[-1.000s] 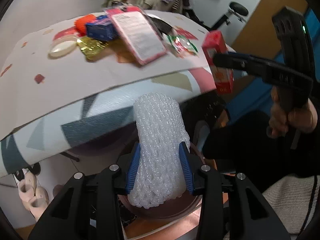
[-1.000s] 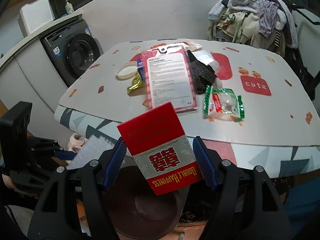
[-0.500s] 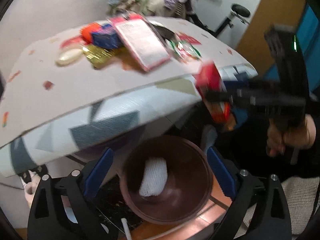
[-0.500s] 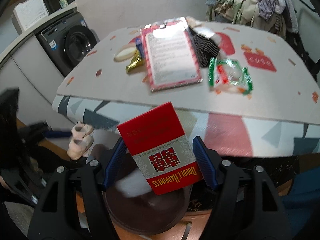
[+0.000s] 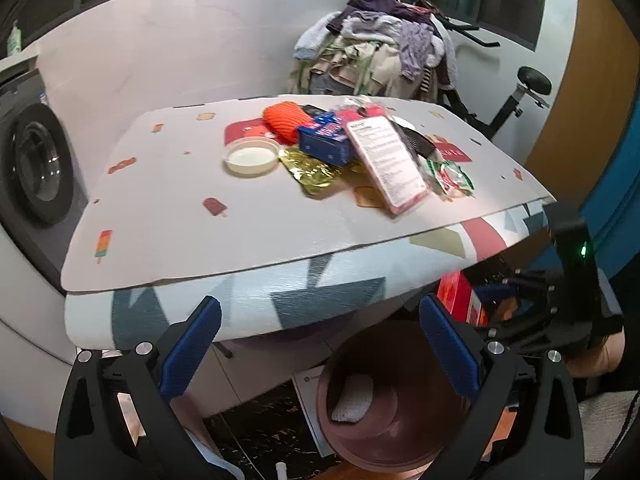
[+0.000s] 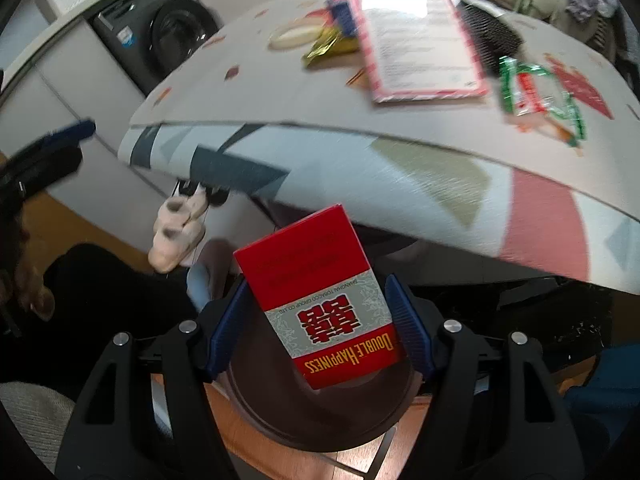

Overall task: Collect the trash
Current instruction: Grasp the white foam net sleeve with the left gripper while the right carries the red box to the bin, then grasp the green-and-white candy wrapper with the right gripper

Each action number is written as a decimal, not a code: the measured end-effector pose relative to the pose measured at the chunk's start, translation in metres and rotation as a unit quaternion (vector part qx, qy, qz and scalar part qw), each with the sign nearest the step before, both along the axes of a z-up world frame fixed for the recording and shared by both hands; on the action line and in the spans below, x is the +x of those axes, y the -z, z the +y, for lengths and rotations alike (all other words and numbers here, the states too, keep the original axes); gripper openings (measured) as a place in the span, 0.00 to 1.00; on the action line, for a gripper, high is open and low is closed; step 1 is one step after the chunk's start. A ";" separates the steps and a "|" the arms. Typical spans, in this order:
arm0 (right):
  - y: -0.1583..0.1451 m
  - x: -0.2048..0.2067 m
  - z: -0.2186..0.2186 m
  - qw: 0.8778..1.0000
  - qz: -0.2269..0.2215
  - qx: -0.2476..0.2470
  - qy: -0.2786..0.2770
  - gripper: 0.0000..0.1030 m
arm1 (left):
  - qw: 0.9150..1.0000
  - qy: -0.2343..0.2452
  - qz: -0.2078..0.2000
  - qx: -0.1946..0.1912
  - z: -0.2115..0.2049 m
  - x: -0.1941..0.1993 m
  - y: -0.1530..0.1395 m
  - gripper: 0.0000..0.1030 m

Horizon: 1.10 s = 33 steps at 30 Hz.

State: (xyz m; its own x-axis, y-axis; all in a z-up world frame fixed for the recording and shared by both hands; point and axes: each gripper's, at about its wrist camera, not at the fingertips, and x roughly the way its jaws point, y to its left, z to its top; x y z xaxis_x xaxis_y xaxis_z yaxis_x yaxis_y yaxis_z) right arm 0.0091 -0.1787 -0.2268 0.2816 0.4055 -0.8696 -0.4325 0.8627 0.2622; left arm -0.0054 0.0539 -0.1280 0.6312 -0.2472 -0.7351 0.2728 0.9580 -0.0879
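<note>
My left gripper (image 5: 320, 348) is open and empty, raised in front of the table edge. Below it a brown bin (image 5: 404, 436) on the floor holds the white foam net (image 5: 352, 400). My right gripper (image 6: 318, 332) is shut on a red cigarette box (image 6: 320, 300), held over the same bin (image 6: 320, 420). The box (image 5: 460, 296) and right gripper also show at the right of the left wrist view. On the table (image 5: 180, 208) lie an orange net (image 5: 286, 120), a blue box (image 5: 326, 142), gold wrapper (image 5: 312, 168), pink package (image 5: 386, 160), green wrapper (image 5: 452, 176) and a white lid (image 5: 252, 156).
A washing machine (image 5: 36, 168) stands left of the table. A pile of clothes (image 5: 376, 56) and an exercise bike (image 5: 516, 96) are behind it. Slippers (image 6: 176, 236) lie on the floor under the table's edge.
My left gripper opened and dropped the white foam net into the bin, then rose toward the table. My right gripper lowered the red box below the table edge, over the bin.
</note>
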 end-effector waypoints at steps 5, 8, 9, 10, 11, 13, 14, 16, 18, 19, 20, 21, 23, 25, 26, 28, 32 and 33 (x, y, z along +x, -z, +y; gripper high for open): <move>0.001 -0.003 0.015 1.000 0.002 0.002 -0.024 0.68 | 1.000 -0.011 0.001 -0.001 0.008 0.000 0.003 0.94; -0.003 -0.004 0.022 0.999 -0.006 0.007 -0.040 0.68 | 1.000 -0.015 0.004 -0.001 0.011 0.000 0.005 0.94; -0.005 -0.003 0.022 0.999 -0.007 0.012 -0.044 0.71 | 1.000 -0.016 0.005 -0.001 0.012 0.000 0.005 0.94; -0.007 -0.003 0.024 0.998 -0.008 0.022 -0.052 0.81 | 1.000 -0.018 0.005 -0.002 0.013 0.001 0.005 0.94; -0.010 -0.003 0.025 0.998 -0.015 0.024 -0.053 0.86 | 1.000 -0.019 0.005 -0.002 0.015 0.001 0.006 0.94; -0.017 -0.004 0.026 0.998 -0.034 0.023 -0.055 0.88 | 1.000 -0.022 0.004 -0.003 0.017 0.001 0.005 0.94; -0.022 -0.004 0.025 0.997 -0.043 0.020 -0.055 0.88 | 1.000 -0.024 0.004 -0.003 0.017 0.002 0.005 0.94; -0.027 -0.003 0.021 0.997 -0.057 0.013 -0.046 0.91 | 1.000 -0.025 0.003 -0.003 0.018 0.002 0.005 0.94; -0.035 0.001 0.013 0.997 -0.074 0.008 -0.031 0.92 | 1.000 -0.025 0.002 -0.002 0.017 0.002 0.004 0.94; -0.038 0.003 0.009 0.996 -0.081 0.005 -0.022 0.93 | 1.000 -0.024 0.001 0.000 0.016 0.001 0.004 0.94; -0.042 0.005 0.003 0.996 -0.092 0.002 -0.011 0.94 | 1.000 -0.023 0.000 0.000 0.016 0.002 0.004 0.94; -0.045 0.008 -0.002 0.995 -0.100 -0.001 -0.001 0.94 | 1.000 -0.022 0.000 0.000 0.014 0.002 0.004 0.94; -0.051 0.012 -0.016 0.993 -0.114 -0.005 0.019 0.94 | 1.000 -0.022 -0.002 -0.001 0.014 0.003 0.003 0.94; -0.055 0.017 -0.028 0.992 -0.124 -0.010 0.037 0.94 | 1.000 -0.021 -0.006 -0.003 0.012 0.004 0.001 0.94; -0.057 0.019 -0.035 0.991 -0.129 -0.013 0.046 0.94 | 1.000 -0.020 -0.008 -0.002 0.012 0.004 0.000 0.94; -0.060 0.023 -0.048 0.988 -0.137 -0.021 0.064 0.94 | 1.000 -0.020 -0.010 0.000 0.010 0.006 -0.002 0.94; -0.060 0.028 -0.066 0.985 -0.149 -0.037 0.083 0.94 | 1.000 -0.020 -0.008 -0.002 0.009 0.011 -0.004 0.94; -0.060 0.030 -0.070 0.984 -0.152 -0.039 0.088 0.94 | 1.000 -0.020 -0.008 -0.001 0.008 0.012 -0.004 0.94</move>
State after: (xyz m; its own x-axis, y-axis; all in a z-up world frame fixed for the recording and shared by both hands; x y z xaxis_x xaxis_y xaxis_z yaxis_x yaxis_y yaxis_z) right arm 0.0392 -0.2489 -0.1663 0.5937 0.2627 -0.7606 -0.3229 0.9435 0.0739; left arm 0.0069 0.0624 -0.1237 0.6529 -0.2225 -0.7240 0.2350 0.9682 -0.0857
